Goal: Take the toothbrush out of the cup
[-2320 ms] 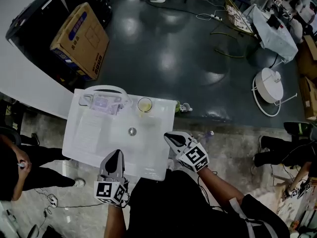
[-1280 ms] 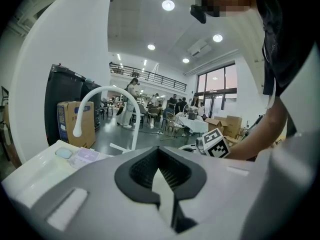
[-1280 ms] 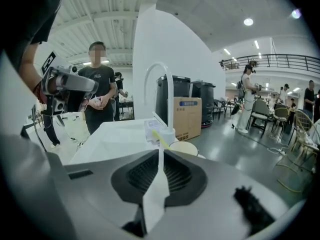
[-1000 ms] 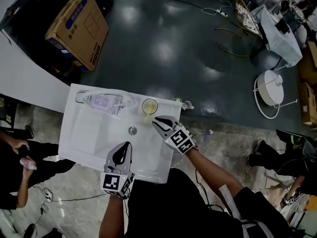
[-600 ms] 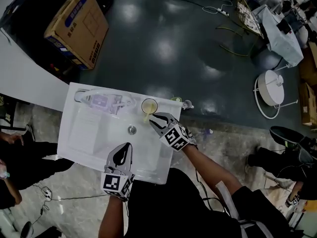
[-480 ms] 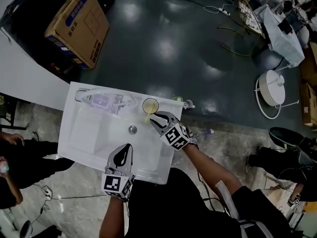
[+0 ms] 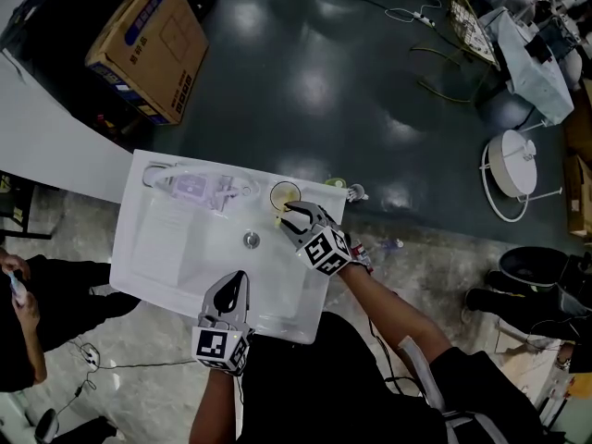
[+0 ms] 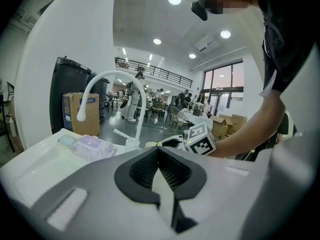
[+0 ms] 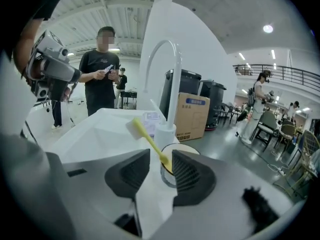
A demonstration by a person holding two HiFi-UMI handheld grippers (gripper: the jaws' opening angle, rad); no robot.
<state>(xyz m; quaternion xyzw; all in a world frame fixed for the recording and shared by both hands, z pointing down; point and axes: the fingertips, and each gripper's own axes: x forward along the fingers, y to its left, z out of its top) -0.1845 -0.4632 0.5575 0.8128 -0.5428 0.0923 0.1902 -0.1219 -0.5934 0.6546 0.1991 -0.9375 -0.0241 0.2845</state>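
A clear cup (image 7: 285, 194) stands on the back rim of the white sink (image 7: 166, 257), just right of the faucet. A yellow toothbrush (image 9: 150, 143) leans out of the cup (image 9: 183, 150) toward the basin, its white head up. My right gripper (image 7: 290, 213) is right at the cup; its jaws are opening and the toothbrush handle (image 7: 277, 218) lies between them, with no pad pressing on it. In the right gripper view the right gripper (image 9: 160, 159) straddles the handle. My left gripper (image 7: 235, 278) hovers over the sink's front part, shut and empty, as the left gripper view shows (image 8: 159, 152).
A curved white faucet (image 9: 168, 74) rises beside the cup. A pack of wipes (image 7: 192, 189) lies at the sink's back left, and the drain (image 7: 251, 240) sits mid-basin. A cardboard box (image 7: 153, 44) stands on the floor beyond. A person (image 9: 102, 69) stands left of the sink.
My right gripper has moved forward to the cup and its jaws have spread around the toothbrush handle. The left gripper has stayed where it was.
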